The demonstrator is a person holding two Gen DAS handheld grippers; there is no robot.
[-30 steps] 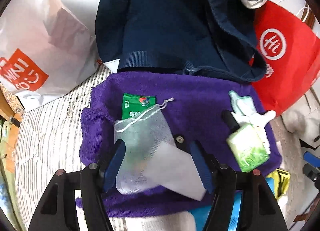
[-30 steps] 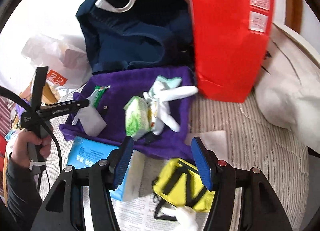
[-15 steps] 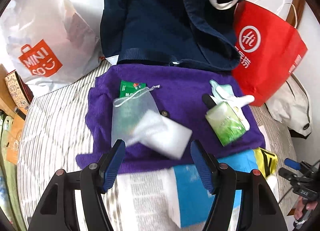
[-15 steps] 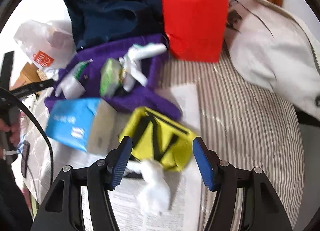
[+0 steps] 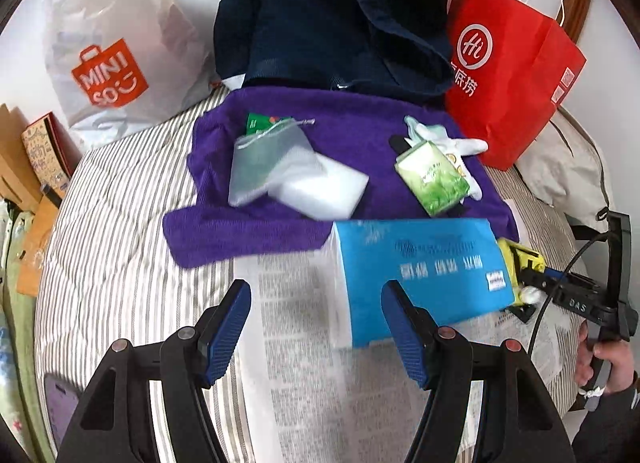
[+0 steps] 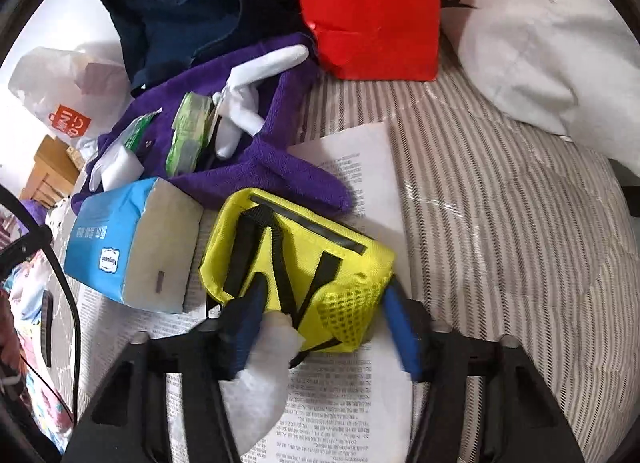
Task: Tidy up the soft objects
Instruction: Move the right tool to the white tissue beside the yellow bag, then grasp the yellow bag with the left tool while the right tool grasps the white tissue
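A: Right, entry for your left gripper (image 5: 316, 303): its blue pads stand wide apart with nothing between them, hovering over the newspaper (image 5: 304, 343) on the striped bedcover (image 5: 120, 223).

B: And the tissue pack?

A: Blue tissue pack (image 5: 420, 267) lies at about 1 o'clock from that gripper, just beyond the right pad. Behind it, at 12 o'clock, the purple towel (image 5: 248, 231) carries a mesh pouch (image 5: 268, 167), a white sponge (image 5: 324, 191) and a green tissue packet (image 5: 432, 179) with a white glove (image 5: 468, 143) beside it.

B: Your right gripper?

A: Right gripper (image 6: 324, 323): the pads sit on either side of the near end of the yellow bag (image 6: 296, 255), the left pad against its black straps, the right pad at its mesh corner. You can't tell from this view whether they are pressing it. A white wad (image 6: 264, 375) lies under the left pad.

B: Surroundings?

A: In the right wrist view, red paper bag (image 6: 368, 11) at 12 o'clock, navy bag (image 6: 192, 11) at 11, white cloth bag (image 6: 532, 51) at 2.
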